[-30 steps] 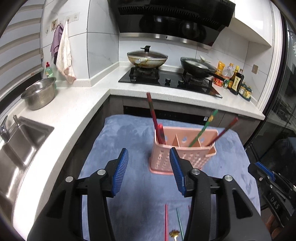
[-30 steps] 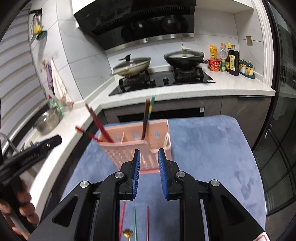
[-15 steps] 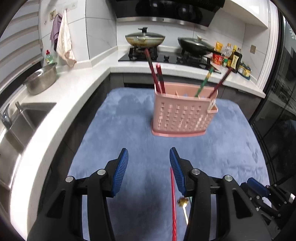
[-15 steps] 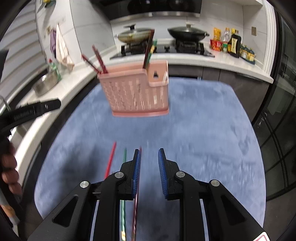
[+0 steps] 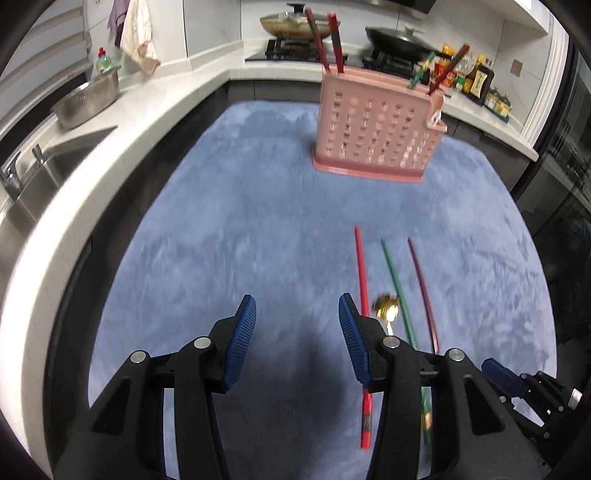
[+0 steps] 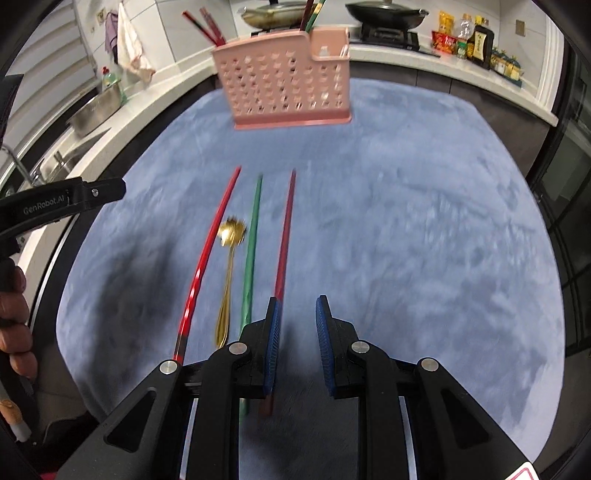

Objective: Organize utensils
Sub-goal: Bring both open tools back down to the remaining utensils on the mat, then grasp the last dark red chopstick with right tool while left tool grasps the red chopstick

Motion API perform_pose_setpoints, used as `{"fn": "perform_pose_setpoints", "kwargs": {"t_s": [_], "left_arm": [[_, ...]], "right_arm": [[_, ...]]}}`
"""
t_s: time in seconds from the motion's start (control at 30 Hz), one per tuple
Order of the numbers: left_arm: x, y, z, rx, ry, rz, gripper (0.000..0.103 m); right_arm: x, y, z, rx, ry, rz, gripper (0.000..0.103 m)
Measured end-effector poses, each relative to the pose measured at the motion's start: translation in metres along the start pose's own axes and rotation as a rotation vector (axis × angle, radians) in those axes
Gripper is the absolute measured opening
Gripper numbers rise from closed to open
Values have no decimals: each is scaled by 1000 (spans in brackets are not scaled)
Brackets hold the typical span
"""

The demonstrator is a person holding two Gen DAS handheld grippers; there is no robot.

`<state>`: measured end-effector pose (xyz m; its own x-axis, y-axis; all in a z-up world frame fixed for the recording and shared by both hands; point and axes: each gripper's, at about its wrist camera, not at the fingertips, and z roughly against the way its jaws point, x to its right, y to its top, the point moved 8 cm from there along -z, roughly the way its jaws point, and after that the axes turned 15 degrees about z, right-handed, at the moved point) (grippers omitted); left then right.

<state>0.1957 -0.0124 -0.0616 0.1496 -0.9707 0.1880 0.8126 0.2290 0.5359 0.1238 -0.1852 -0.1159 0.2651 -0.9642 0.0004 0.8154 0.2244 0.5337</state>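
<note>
A pink perforated utensil basket (image 5: 376, 133) stands at the far end of the blue mat (image 5: 258, 221) with several chopsticks upright in it; it also shows in the right wrist view (image 6: 284, 88). On the mat lie a red chopstick (image 6: 210, 251), a gold spoon (image 6: 231, 258), a green chopstick (image 6: 252, 243) and a dark red chopstick (image 6: 285, 232). They show in the left wrist view too: red chopstick (image 5: 361, 273), spoon (image 5: 386, 312), green chopstick (image 5: 397, 288), dark red chopstick (image 5: 423, 288). My left gripper (image 5: 297, 332) is open and empty, left of them. My right gripper (image 6: 297, 332) is open a little and empty, just right of the dark red chopstick.
A white counter (image 5: 122, 125) runs along the left with a sink (image 5: 33, 177) and a steel bowl (image 5: 86, 101). A stove with pans (image 5: 295, 26) and bottles (image 5: 476, 79) stand behind the basket. The left gripper's body (image 6: 55, 201) shows at the right view's left edge.
Both grippers have pulled back and down from the basket toward the near end of the mat. The loose chopsticks and spoon now lie ahead of the fingers. The finger gaps look unchanged.
</note>
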Motion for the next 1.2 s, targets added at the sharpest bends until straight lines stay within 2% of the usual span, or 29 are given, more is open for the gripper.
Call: {"fn": "perform_pose_setpoints", "kwargs": {"t_s": [0.3, 0.43, 0.8, 1.2], "left_arm": [[-5, -32, -3, -44, 4, -5, 44], [-2, -43, -6, -66, 0, -16, 51], [3, -73, -15, -146, -22, -42, 52], [11, -94, -26, -219, -37, -84, 52]], "right_arm": [[-9, -12, -3, -18, 30, 5, 21], [-16, -19, -6, -33, 46, 16, 21], [-19, -38, -15, -84, 79, -13, 21], [-20, -46, -22, -116, 80, -18, 12]]}}
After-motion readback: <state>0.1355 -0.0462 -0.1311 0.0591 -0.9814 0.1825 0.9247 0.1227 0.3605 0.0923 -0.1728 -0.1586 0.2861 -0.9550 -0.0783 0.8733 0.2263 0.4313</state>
